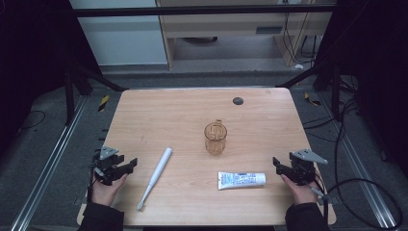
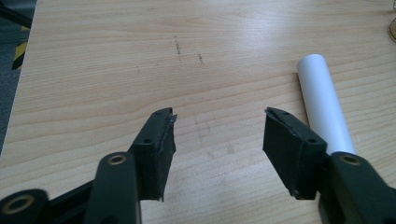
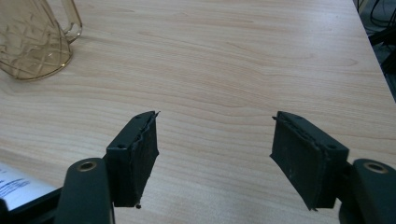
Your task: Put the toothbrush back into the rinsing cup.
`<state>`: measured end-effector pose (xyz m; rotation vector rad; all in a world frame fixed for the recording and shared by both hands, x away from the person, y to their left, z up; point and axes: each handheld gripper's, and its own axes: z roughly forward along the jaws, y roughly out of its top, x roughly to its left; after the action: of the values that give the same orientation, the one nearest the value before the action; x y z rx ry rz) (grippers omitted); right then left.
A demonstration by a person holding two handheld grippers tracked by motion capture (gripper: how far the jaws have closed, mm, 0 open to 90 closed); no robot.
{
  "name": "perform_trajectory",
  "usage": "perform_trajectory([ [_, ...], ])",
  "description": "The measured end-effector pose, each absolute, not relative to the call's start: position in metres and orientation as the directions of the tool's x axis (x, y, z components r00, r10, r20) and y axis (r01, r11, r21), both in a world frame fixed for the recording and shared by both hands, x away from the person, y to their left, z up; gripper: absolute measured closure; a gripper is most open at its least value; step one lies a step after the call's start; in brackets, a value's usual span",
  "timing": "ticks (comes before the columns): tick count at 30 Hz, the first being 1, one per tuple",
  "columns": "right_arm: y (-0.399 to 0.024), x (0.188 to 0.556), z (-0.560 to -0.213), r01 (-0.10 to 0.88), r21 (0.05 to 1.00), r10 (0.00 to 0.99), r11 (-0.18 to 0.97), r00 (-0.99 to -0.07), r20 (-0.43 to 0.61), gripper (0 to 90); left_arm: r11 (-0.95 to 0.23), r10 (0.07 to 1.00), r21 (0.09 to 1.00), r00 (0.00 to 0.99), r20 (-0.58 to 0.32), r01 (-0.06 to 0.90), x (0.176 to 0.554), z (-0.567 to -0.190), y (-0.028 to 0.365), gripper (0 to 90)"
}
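From above, a wooden table (image 1: 192, 202) carries three things, and the amber glass mug (image 1: 215, 137) near its middle is the handiest marker. A white toothbrush (image 1: 155, 177) lies slantwise to the mug's near left, its brush end toward the person. A toothpaste tube (image 1: 241, 179) lies flat just nearer the person than the mug, a little to its right. The left gripper (image 1: 129, 164) sits at the table's left edge, well apart from the mug and beyond the toothbrush, held in the person's left hand (image 1: 107, 190). The right gripper (image 1: 276, 164) sits at the right edge, on the far side of the tube from the toothbrush, held in the right hand (image 1: 300, 191). Both point inward with jaws apart and nothing in them.

In the left gripper view, the left gripper (image 2: 218, 122) has its jaws spread wide over bare wood, touching nothing. The toothbrush's white handle (image 2: 323, 105) lies just beyond the right-hand jaw, outside the gap. A sliver of the mug (image 2: 392, 29) shows at the top right corner.

In the right gripper view, the right gripper (image 3: 215, 122) likewise stands wide open over bare table, empty. The mug (image 3: 35, 37) stands at the upper left, well apart from the jaws. A corner of the tube (image 3: 18, 186) shows at the lower left, beside the left-hand jaw.
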<state>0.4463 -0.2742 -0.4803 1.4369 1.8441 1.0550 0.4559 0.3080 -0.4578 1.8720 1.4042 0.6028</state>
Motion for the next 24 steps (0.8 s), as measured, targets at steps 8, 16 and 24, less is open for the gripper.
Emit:
perform_trajectory([
  [8, -0.261, 0.436, -0.475, 0.527, 0.837, 0.947, 0.148, -0.318, 0.033, 37.0, -0.178, 0.942, 0.755, 0.332, -0.056, 0.631, 0.445, -0.457, 0.303, 57.6],
  [16, -0.252, 0.433, -0.47, 0.528, 0.832, 0.938, 0.169, -0.344, 0.028, 44.0, -0.247, 0.913, 0.72, 0.405, -0.052, 0.649, 0.439, -0.46, 0.296, 71.8],
  [24, -0.248, 0.433, -0.471, 0.539, 0.822, 0.932, 0.187, -0.362, 0.025, 45.9, -0.315, 0.879, 0.687, 0.474, -0.049, 0.655, 0.43, -0.463, 0.285, 83.6],
])
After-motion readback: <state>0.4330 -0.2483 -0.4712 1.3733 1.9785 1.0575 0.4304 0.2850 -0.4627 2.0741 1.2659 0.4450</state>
